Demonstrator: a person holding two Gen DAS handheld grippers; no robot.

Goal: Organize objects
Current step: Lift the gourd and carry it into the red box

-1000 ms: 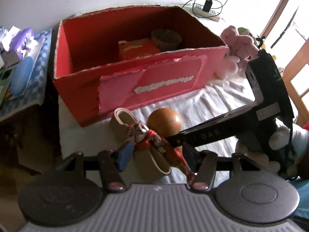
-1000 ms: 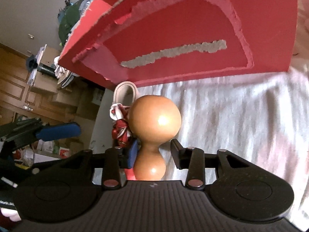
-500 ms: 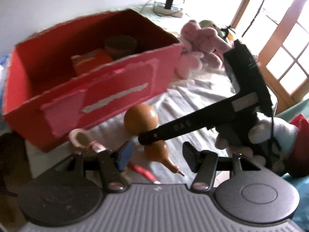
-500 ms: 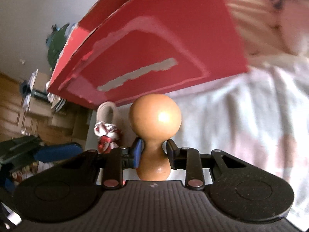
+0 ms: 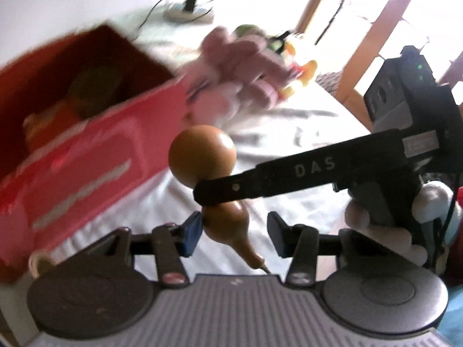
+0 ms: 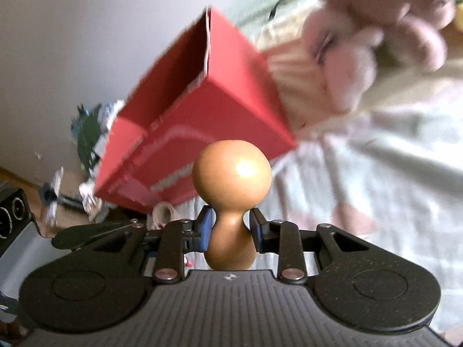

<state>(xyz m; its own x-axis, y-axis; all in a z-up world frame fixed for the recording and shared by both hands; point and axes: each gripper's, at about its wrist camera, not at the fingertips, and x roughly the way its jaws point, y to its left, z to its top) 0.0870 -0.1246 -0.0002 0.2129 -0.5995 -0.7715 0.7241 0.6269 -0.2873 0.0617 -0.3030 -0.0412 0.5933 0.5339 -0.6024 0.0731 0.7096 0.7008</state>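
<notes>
Already the right claw (image 6: 229, 229) is clamped on the brown glossy gourd (image 6: 231, 185), lifted beside the red cardboard box (image 6: 185, 133) and not yet inside, while the left claw (image 5: 234, 232) gapes apart, empty.

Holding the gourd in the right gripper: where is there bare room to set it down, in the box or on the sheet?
The right gripper grips the gourd. The white sheet right of the red box is bare, up to the pink plush toy. The box's left part holds an orange item and a dark round one; blur hides the rest.
</notes>
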